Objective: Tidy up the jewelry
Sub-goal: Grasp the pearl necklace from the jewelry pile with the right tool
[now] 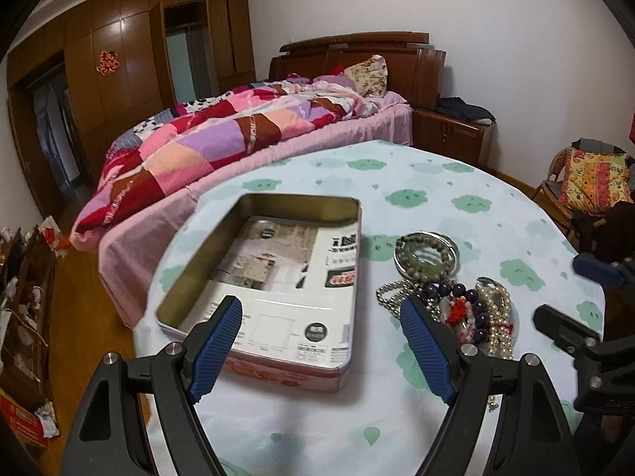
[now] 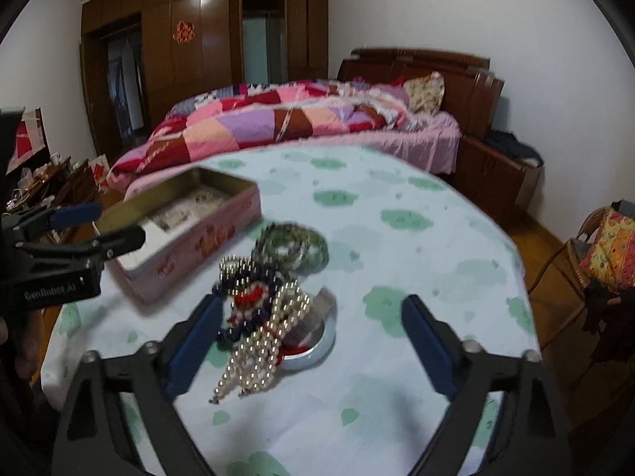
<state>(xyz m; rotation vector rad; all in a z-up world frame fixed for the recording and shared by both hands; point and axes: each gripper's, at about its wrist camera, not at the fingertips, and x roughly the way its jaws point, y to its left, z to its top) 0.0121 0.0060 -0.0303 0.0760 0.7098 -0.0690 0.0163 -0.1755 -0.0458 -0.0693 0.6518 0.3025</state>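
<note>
Left gripper [image 1: 320, 311] is held level above the near edge of the table [image 1: 456, 198], fingers spread wide with nothing between them, pointing toward the far wall. Its left finger [image 1: 216, 343] overlaps the near left corner of the open tin box [image 1: 341, 373]; its right finger [image 1: 424, 351] lies just beside the jewelry pile.

Right gripper [image 2: 309, 313] is likewise spread wide and empty, hovering over the near part of the table and aimed at the jewelry pile [image 2: 262, 317]. Whether either finger touches the beads cannot be told; the view is blurred.

Jewelry sits on the tablecloth to the right of the tin box, not inside it. Pearl strands [image 1: 498, 317] and dark purple beads [image 1: 456, 289] lie heaped over a round metal lid [image 2: 321, 347]. Green bead bracelets [image 1: 426, 256] lie just beyond the heap, on a second round metal piece.

Tin box holds only a printed paper sheet [image 1: 285, 277]. Behind the table stands a bed with a patchwork quilt [image 1: 206, 139]
</note>
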